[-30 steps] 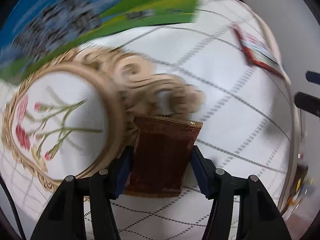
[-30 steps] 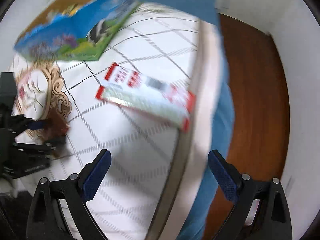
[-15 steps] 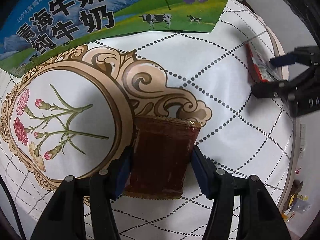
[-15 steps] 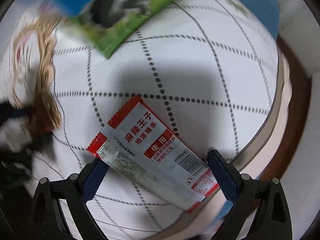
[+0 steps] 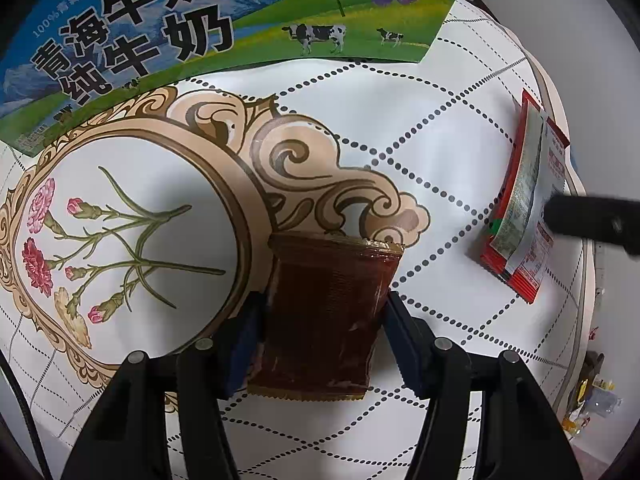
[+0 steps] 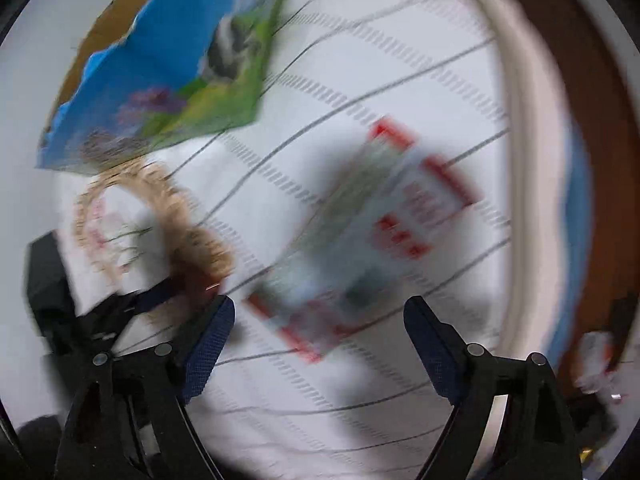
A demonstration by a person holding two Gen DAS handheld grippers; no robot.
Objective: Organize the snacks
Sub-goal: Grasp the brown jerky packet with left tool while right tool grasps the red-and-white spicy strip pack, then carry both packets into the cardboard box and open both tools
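Snack packets on patterned worktop (image 5: 460,128)
Left tool (image 5: 322,344) clamped on brown packet (image 5: 324,316); right tool (image 6: 316,344) spread wide above red packet (image 6: 360,236).

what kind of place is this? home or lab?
Probably a home dining table: a round table with a floral patterned tablecloth, a milk carton box, and a wood floor beyond its edge.

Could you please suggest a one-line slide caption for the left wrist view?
Left gripper closed on a brown snack packet on the patterned tablecloth, with a red-and-white snack packet nearby.
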